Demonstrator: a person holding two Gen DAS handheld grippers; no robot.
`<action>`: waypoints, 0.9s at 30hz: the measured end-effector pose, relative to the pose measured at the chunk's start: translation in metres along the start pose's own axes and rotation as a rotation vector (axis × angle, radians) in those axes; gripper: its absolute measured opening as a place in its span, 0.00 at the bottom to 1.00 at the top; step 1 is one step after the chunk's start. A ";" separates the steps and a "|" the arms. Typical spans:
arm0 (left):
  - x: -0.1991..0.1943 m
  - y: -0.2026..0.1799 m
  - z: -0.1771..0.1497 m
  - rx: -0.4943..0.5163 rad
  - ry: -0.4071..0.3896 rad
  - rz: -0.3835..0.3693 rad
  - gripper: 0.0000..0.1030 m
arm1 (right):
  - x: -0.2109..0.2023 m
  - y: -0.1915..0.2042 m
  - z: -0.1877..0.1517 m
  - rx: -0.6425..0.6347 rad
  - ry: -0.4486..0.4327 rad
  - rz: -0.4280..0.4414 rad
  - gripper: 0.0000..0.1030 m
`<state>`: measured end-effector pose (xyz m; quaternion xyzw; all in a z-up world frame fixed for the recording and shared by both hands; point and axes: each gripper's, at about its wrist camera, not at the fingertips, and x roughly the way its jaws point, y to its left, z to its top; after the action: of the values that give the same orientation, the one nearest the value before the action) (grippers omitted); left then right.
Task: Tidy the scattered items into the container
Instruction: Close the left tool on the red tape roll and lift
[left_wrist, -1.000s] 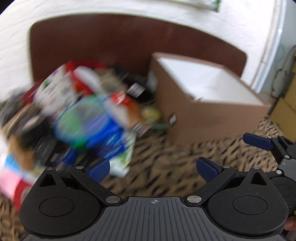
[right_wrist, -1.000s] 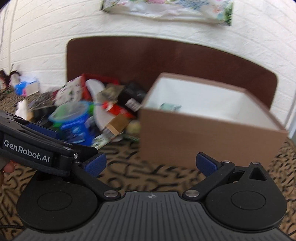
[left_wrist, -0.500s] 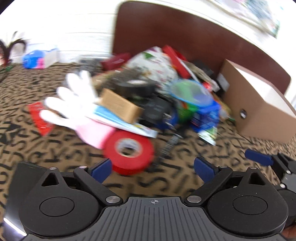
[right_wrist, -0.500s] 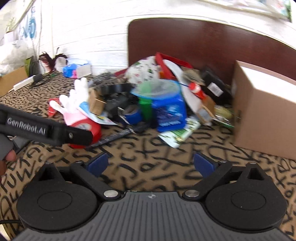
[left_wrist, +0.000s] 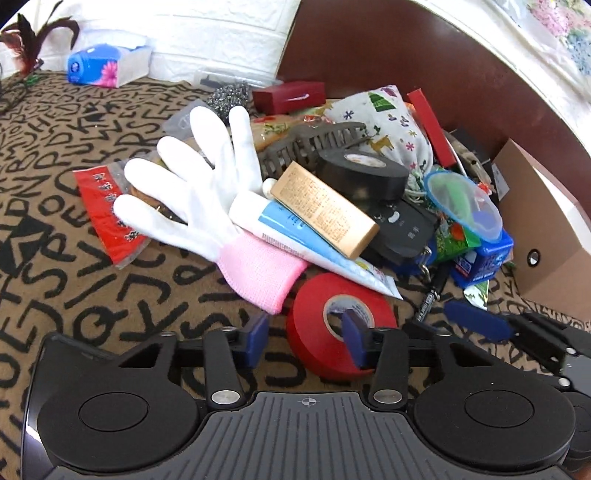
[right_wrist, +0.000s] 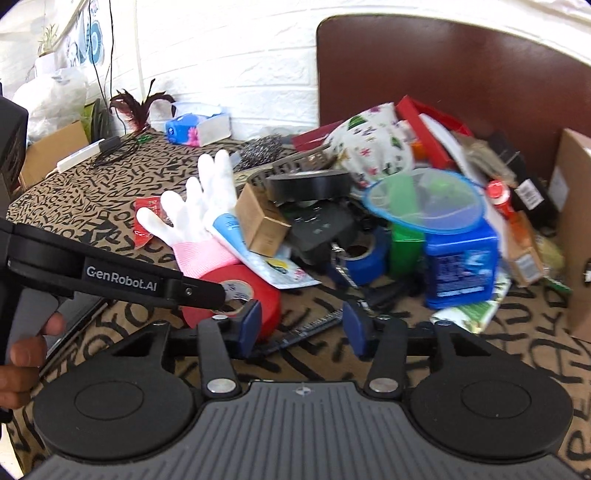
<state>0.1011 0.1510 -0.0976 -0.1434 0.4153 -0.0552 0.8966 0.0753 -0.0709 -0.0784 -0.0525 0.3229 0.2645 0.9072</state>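
Scattered items lie in a heap on the letter-patterned worktop, against a dark brown panel. The container, a brown cardboard box, stands at the right end of the heap, touching its outermost items.

Nearest edge of the heap: red tape roll lying flat on the worktop. Left gripper is over it; its jaws are closing, one finger sitting in front of the roll's core hole, the other outside the roll's left rim. Cannot tell whether either finger touches the tape. In the right wrist view the left gripper's arm crosses just over the same roll.

Just behind the roll: white glove with pink cuff, spread flat; a white-and-blue tube lies across the cuff, and a tan carton rests on the tube. Behind these, a black tape roll and a printed cloth pouch.

Right gripper: jaws closing over bare worktop, above a black pen-like item; fingers not pressing on anything. Ahead of it: blue tape roll, blue tub with clear lid.

A person's hand holds the left gripper's handle.
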 end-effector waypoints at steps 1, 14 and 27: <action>0.001 0.001 0.002 0.000 0.002 -0.001 0.53 | 0.004 0.001 0.001 0.007 0.007 0.009 0.45; 0.014 0.007 0.008 0.018 0.013 -0.049 0.50 | 0.034 0.003 0.007 0.099 0.055 0.104 0.34; -0.036 -0.052 -0.024 0.124 0.065 -0.097 0.25 | -0.048 0.003 -0.016 -0.018 0.022 0.060 0.26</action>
<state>0.0608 0.1042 -0.0701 -0.1059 0.4324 -0.1287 0.8861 0.0336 -0.0944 -0.0610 -0.0540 0.3319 0.2937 0.8948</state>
